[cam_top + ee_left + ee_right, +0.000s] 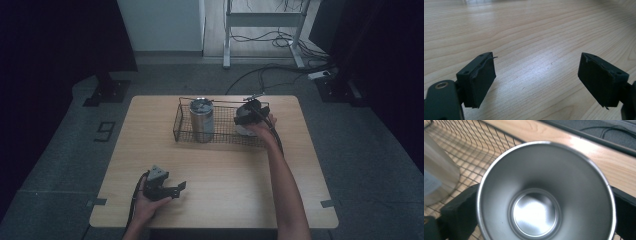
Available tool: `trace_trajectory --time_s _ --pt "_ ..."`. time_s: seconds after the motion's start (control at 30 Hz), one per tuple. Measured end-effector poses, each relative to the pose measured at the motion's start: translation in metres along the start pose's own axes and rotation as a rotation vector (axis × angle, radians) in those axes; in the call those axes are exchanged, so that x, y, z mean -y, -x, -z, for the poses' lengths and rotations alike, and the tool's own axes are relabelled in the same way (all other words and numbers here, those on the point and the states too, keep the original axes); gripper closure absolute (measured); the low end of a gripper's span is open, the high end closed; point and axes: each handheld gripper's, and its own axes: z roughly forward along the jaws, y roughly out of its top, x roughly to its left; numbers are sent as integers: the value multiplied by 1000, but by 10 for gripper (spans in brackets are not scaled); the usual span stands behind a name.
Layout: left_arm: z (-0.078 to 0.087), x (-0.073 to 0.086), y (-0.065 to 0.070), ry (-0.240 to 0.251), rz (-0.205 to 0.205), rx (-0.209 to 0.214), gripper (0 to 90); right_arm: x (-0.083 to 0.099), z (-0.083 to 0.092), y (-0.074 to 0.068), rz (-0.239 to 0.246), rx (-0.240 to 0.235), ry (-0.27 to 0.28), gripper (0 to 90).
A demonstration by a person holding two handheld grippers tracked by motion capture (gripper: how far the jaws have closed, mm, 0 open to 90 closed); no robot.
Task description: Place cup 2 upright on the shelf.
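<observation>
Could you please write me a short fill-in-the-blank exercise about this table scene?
1. The right gripper has its jaws on either side of an ___ steel cup.
2. That cup and the second cup are both inside the wire ___.
3. The left gripper has ___ between its jaws.
Missing words: empty; basket; nothing.

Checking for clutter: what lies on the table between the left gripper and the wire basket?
Nothing: in the high view, bare tabletop runs from the left gripper to the wire basket.
</observation>
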Motion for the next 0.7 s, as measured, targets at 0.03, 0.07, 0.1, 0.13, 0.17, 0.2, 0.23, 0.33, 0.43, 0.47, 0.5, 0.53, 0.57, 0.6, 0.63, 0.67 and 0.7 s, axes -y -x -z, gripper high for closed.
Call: trace_trajectory --time_s 0.03,0.07,0.1,0.13,0.17,0.2,0.23,0.33,0.43,0.47,0.5,0.53,0.57,0.6,0.63,0.67,0.7 --pt "0 0 0 0 0 0 146 0 0 0 0 0 0 0" --pt "0 0 0 2 -4 2 146 0 1 0 -1 -4 10 0" --pt "0 0 0 3 -5 3 146 -1 3 0 -4 -6 27 0" --pt "1 0 0 3 -5 3 146 -2 5 0 -6 -8 36 0" --pt "1 0 0 2 -4 3 146 -2 6 0 -11 -9 47 0" --pt "1 0 0 3 -3 2 146 -3 10 0 -22 -5 70 0" --pt "1 0 0 4 -3 0 146 -4 13 1 -33 -8 83 0" --pt "1 0 0 4 -1 1 146 -6 18 2 -38 -12 106 0" --pt "2 -1 0 9 3 2 146 -7 24 3 -51 -25 127 0" --pt "3 -1 0 11 3 1 146 -7 26 3 -51 -27 127 0" --pt "3 -1 0 13 4 0 146 -7 27 3 -54 -29 128 0" --pt "3 -1 0 13 4 0 146 -7 29 3 -54 -32 127 0" --pt "4 -1 0 13 4 1 146 -7 30 3 -52 -35 130 0" --pt "4 -2 0 13 4 0 146 -6 31 3 -55 -41 130 7" --pt "4 -2 0 14 4 0 146 -6 33 3 -54 -53 130 16" --pt "4 -2 0 15 4 0 146 -6 34 3 -53 -60 128 18" --pt "5 -2 0 16 4 0 146 -6 35 2 -51 -65 130 28"
